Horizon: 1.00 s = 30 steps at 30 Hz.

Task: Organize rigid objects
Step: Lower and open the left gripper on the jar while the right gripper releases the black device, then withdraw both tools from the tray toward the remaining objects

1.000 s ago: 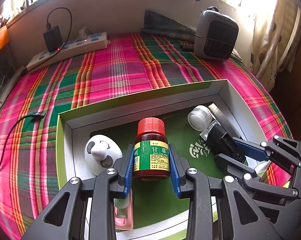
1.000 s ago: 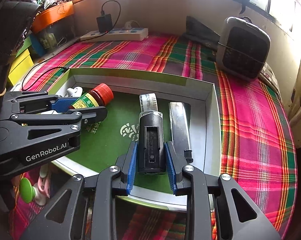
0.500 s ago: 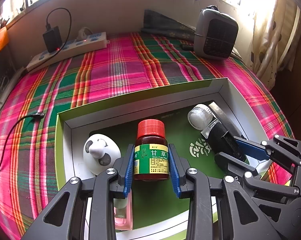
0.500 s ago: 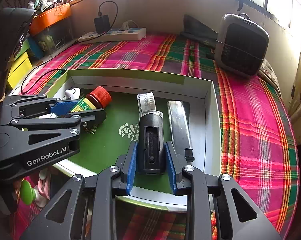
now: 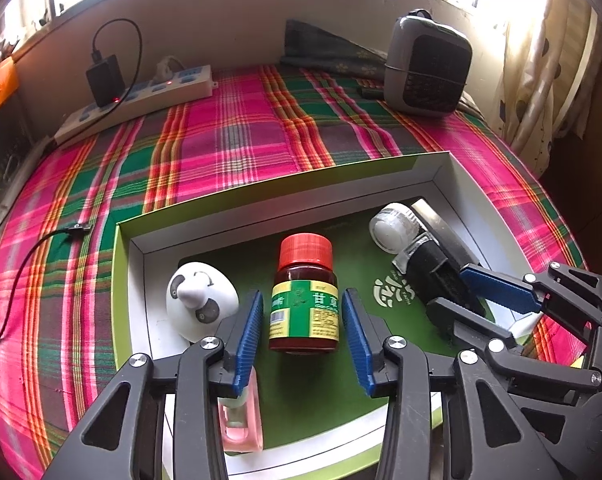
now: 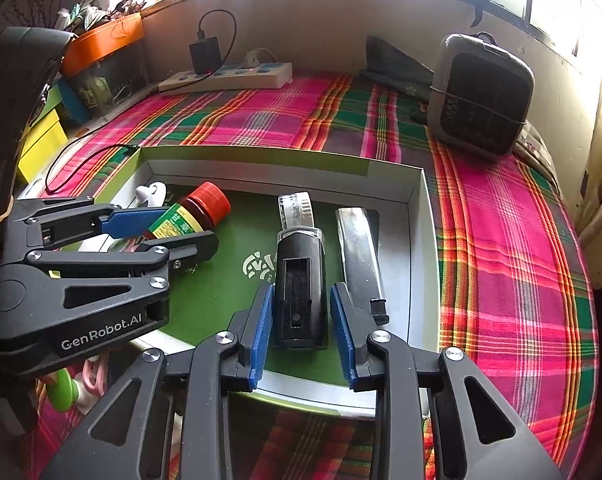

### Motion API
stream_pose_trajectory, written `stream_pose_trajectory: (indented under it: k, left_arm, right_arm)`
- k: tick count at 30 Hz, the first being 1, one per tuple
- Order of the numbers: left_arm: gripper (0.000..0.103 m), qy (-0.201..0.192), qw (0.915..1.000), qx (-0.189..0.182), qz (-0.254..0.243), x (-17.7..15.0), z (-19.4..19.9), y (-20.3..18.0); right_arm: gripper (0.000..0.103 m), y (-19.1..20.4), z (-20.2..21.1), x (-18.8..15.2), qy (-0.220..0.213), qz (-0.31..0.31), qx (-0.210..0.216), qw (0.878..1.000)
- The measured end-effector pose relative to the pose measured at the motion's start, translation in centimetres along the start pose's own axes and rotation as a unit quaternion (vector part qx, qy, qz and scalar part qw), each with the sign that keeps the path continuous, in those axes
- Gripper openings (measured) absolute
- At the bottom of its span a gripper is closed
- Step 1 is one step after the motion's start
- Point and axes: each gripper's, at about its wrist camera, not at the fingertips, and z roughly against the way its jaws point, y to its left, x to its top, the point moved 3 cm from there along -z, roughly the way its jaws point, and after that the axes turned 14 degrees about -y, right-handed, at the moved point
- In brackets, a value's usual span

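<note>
Left gripper (image 5: 303,332), jaws opening: the medicine bottle (image 5: 304,296) lies between the blue pads with a visible gap on each side. Its long axis runs along the fingers, red cap pointing away from the jaws, base towards them. It is brown, with a green-and-yellow label, and rests on the green floor of the box (image 5: 285,184).

Right gripper (image 6: 301,328), jaws opening: the black block (image 6: 300,284) lies between the pads, narrow gaps on both sides, long axis along the fingers, its clear-capped end away from the jaws. A recessed slot shows on its upper face.

The left wrist view alone shows a white panda-faced object (image 5: 201,300) just outside the left jaw and a pink item (image 5: 241,416) beneath it. The right wrist view alone shows the full length of the metal bar (image 6: 361,256) just outside the right jaw, parallel to the block, and the roll of tape (image 6: 295,210) beyond the block's far end.
</note>
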Motion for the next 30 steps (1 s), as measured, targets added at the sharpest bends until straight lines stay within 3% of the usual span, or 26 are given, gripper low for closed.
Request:
stream_pose_trajectory:
  k: [30]
  left_arm:
    - [0.041,-0.066,0.9977,0.010,-0.007,-0.8,7.4,-1.0]
  right_arm:
    - [0.034,0.2,5.3,-0.5,-0.053,-0.033,-0.015,0.998]
